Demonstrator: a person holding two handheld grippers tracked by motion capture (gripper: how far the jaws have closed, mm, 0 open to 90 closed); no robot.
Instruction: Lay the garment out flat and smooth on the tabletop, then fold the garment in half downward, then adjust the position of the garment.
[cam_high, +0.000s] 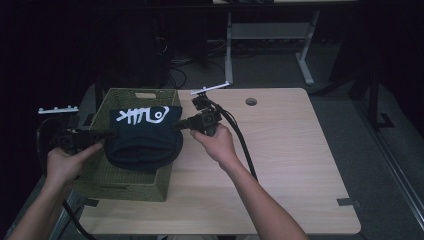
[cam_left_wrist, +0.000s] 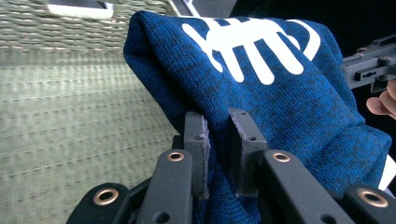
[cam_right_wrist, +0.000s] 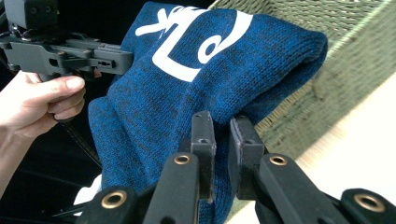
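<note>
Left hand-held gripper (cam_left_wrist: 217, 154) and right hand-held gripper (cam_right_wrist: 222, 154) each pinch a blue sweater (cam_high: 145, 135) above the green basket (cam_high: 125, 187) at the surface's left edge.

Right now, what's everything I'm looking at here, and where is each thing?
Sweater: one, dark blue with a white print, folded, held over the basket between both tongs.
Basket: one, green woven, at the table's left end.
Table: one, light wood, with a round hole near its far edge.
Desk frame: one, grey, on the floor beyond the table.
Left tongs: black, shut on the sweater's left edge.
Right tongs: black, shut on the sweater's right edge.
Hands: two, left and right, each gripping its tongs.
</note>
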